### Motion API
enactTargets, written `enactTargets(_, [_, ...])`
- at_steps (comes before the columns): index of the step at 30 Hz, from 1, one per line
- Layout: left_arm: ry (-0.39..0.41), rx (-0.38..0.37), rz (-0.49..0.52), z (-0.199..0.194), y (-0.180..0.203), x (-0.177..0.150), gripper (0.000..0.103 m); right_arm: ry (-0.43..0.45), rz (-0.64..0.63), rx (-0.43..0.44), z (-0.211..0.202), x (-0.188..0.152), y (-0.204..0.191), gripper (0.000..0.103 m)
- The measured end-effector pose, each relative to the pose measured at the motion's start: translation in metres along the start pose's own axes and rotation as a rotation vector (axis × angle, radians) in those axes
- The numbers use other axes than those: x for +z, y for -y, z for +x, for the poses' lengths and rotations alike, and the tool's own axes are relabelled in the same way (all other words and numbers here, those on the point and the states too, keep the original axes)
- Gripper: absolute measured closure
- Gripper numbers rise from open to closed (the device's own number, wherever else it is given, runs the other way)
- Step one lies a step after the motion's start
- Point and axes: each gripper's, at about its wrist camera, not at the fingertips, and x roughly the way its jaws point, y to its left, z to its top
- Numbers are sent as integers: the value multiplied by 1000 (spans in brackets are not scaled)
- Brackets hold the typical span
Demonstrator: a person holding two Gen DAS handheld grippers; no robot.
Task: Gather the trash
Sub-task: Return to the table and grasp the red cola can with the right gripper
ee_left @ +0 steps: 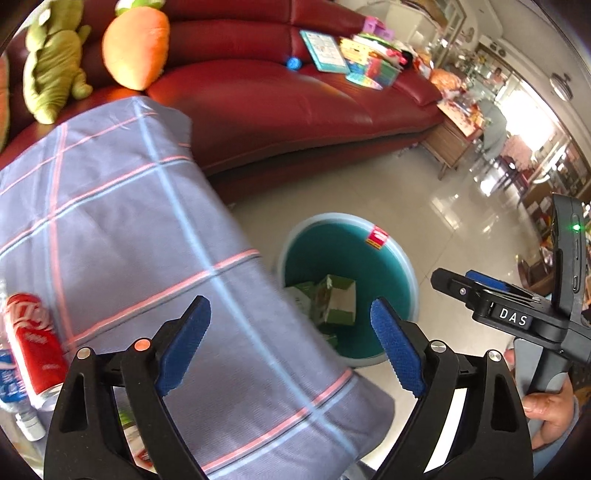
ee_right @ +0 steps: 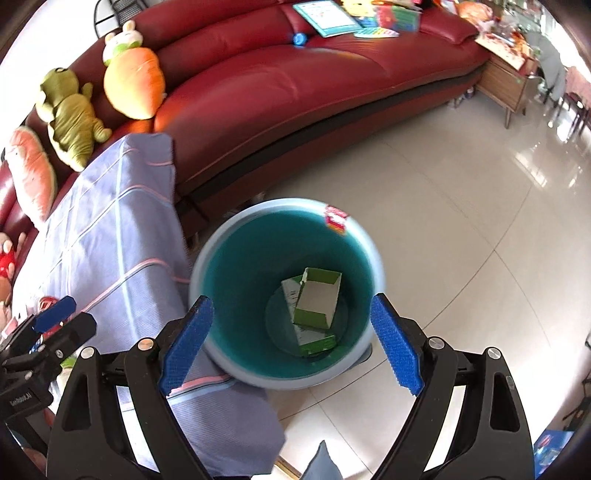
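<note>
A teal bin (ee_right: 236,266) stands on the floor beside the cloth-covered table (ee_right: 110,229); it also shows in the left wrist view (ee_left: 391,266). Green and white cartons (ee_right: 317,299) lie in its bottom, also visible in the left wrist view (ee_left: 336,299). My right gripper (ee_right: 291,343) is open and empty, above the bin. My left gripper (ee_left: 291,343) is open and empty over the table's edge. A red can (ee_left: 35,343) and a plastic bottle (ee_left: 9,376) lie on the table at far left. The right gripper (ee_left: 517,306) shows at the right of the left wrist view.
A red sofa (ee_right: 295,85) curves behind, with plush toys (ee_right: 72,118) and books (ee_right: 332,14). A wooden side table (ee_right: 506,81) stands at the sofa's right end. Glossy tiled floor (ee_right: 461,221) surrounds the bin.
</note>
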Motion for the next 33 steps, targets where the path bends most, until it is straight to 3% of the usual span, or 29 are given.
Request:
enactTargets(12, [84, 87, -89, -73, -81, -27, 9, -33, -122, 59, -12, -20, -81, 20])
enactTargets(25, [164, 190, -256, -147, -208, -72, 4, -105, -341, 149, -21, -35, -221, 20])
enactTargets(33, [165, 220, -319, -167, -269, -86, 4, -171, -473, 181, -8, -47, -306, 20])
